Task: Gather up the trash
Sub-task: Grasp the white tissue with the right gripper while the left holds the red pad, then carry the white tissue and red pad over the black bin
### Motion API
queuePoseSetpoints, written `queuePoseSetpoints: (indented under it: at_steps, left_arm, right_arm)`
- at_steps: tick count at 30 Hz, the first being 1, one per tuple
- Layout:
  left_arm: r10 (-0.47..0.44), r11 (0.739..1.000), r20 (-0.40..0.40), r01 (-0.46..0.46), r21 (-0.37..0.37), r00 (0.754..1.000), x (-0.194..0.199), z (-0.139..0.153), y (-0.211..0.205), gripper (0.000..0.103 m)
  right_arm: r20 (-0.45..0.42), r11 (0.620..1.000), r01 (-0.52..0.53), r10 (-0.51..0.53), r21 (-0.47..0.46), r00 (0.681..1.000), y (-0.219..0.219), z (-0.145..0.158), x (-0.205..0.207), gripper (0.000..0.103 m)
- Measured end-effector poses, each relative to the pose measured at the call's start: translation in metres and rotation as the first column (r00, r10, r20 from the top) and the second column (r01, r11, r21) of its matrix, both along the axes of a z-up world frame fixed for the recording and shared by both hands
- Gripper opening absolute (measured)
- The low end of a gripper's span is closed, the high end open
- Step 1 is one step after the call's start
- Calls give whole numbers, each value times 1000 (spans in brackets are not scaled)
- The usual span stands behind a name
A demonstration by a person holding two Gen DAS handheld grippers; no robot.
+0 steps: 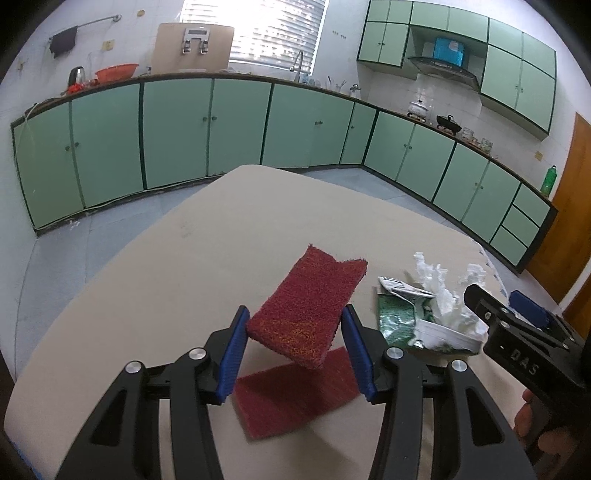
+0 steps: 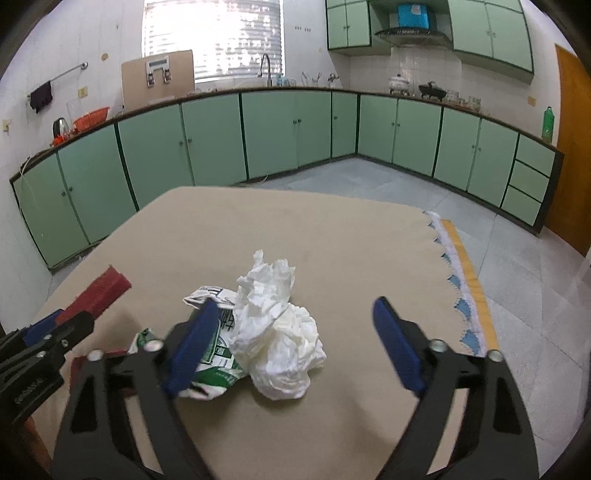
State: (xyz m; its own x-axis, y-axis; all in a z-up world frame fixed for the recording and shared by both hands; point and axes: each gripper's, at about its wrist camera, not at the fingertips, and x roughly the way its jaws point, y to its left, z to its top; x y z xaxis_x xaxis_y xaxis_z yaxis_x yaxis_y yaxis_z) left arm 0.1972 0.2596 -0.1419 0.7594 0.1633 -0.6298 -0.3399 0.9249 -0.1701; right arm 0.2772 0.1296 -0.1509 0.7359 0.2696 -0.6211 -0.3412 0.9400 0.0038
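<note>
The left gripper (image 1: 293,347) squeezes a red scrub pad (image 1: 308,314) up off the table (image 1: 147,295), while the right gripper (image 2: 295,347) gapes wide around the white tissue ball (image 2: 284,332) at mid-frame, ready to grab it.

Kitchen. Mint-green base cabinets (image 2: 280,133) run along two walls in an L, with matching wall cabinets (image 2: 487,29) above. White tiled walls (image 1: 439,88). A window with slatted blinds (image 2: 214,40) is backlit and bright. Grey tiled floor (image 2: 388,184). A brown wooden door (image 2: 572,147) stands at right. The worktop (image 2: 295,229) carries a beige cover.
</note>
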Motion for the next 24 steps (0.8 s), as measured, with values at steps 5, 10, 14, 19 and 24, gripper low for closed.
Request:
queuePoseSetpoints:
  at_steps: [5, 10, 14, 19, 24]
  left_arm:
    - [-3, 1000, -5, 3, 1, 1000, 2, -1, -1, 50]
    - [-17, 1000, 3, 17, 7, 1000, -3, 4, -7, 50]
    - [-27, 1000, 25, 26, 13, 999, -11, 15, -12, 50]
    - [-52, 998, 51, 51, 25, 997, -20, 30, -28, 50]
    - [-91, 996, 65, 89, 30, 994, -26, 41, -48, 50]
  right_arm:
    - [-66, 999, -52, 52, 3, 996, 6, -9, 5, 31]
    - [-47, 994, -105, 105, 22, 993, 5, 3, -6, 11]
    - [-9, 992, -114, 114, 58, 993, -10, 22, -20, 11]
    - [11, 989, -109, 109, 101, 994, -37, 46, -37, 11]
    - [23, 987, -94, 92, 130, 995, -63, 63, -52, 11]
